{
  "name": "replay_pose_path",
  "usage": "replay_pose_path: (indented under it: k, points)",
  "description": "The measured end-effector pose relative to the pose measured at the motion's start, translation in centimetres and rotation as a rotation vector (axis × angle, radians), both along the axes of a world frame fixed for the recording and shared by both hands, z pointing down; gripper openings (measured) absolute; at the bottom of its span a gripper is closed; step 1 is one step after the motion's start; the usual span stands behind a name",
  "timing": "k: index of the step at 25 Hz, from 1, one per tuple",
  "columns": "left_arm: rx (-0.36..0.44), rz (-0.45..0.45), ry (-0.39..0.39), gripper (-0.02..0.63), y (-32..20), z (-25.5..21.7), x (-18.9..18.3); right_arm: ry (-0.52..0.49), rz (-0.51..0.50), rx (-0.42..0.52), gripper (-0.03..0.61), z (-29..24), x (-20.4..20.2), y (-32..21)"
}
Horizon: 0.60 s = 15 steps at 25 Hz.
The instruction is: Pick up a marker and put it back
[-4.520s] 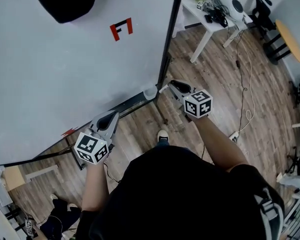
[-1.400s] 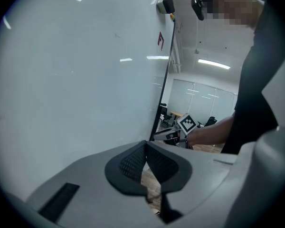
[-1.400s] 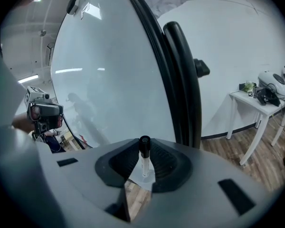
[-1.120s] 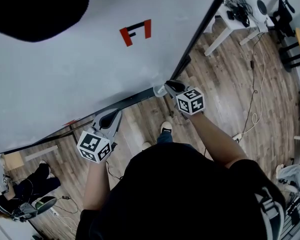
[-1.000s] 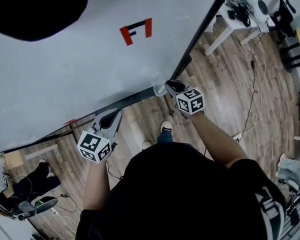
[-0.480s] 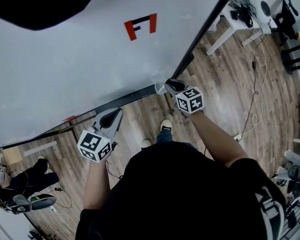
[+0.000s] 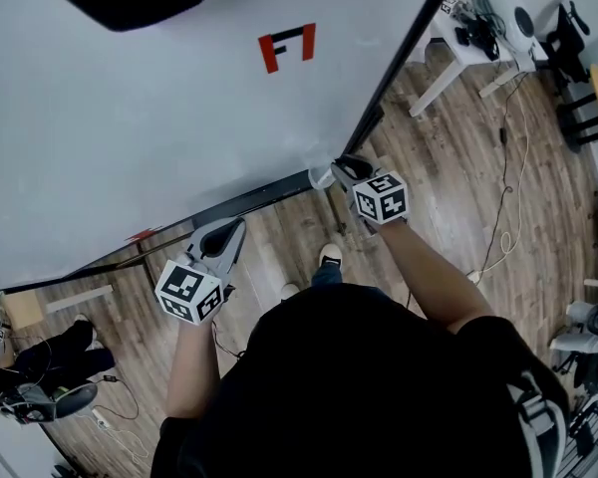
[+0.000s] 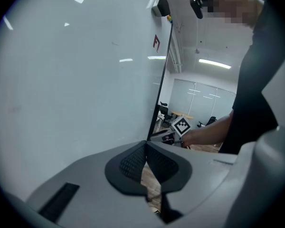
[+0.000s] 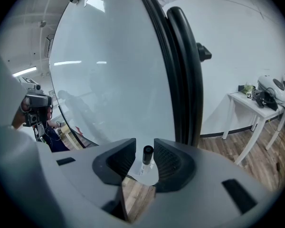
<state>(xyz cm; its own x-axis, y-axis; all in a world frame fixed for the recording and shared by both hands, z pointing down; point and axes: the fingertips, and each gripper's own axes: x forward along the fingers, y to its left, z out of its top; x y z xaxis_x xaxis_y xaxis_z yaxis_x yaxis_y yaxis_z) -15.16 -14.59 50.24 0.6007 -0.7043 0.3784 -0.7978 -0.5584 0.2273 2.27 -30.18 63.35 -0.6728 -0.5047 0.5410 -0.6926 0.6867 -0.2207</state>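
Marker point(image 9: 147, 152) upright btwn R gripper point(image 7: 341, 165) jaws, just opened, not pinching it, L gripper point(image 8: 146, 146) closed, empty, by whiteboard point(image 9: 109, 80)

- Shirt point(image 7: 359, 386): black, short sleeves.
- Left gripper point(image 7: 233, 229), right gripper point(image 7: 341, 165): grey shells, black ribbed pads point(image 8: 130, 164).
- Cube point(image 7: 188, 292) on each: white, black square markers.
- Shoe point(image 7: 328, 257): white.

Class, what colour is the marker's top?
The marker's top is black; it shows best in the right gripper view.

The marker point(image 9: 146, 158) has a white body and black cap; the whiteboard point(image 7: 130, 118) is white, black-framed, with a red mark point(image 7: 288, 47).
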Motion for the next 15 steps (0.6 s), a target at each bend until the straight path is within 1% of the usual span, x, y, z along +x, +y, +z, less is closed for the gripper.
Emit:
replay_pose_path:
  k: [6,15]
  points:
    - [0.023,0.007,0.002,0.011,1.0,-0.7,-0.3,0.004,0.031,0.051,0.120,-2.4,0.8,0.2]
    - [0.064,0.038,0.002,0.011,2.5,-2.2,-0.3,-0.009,0.053,0.090,0.120,-5.6,2.0,2.8]
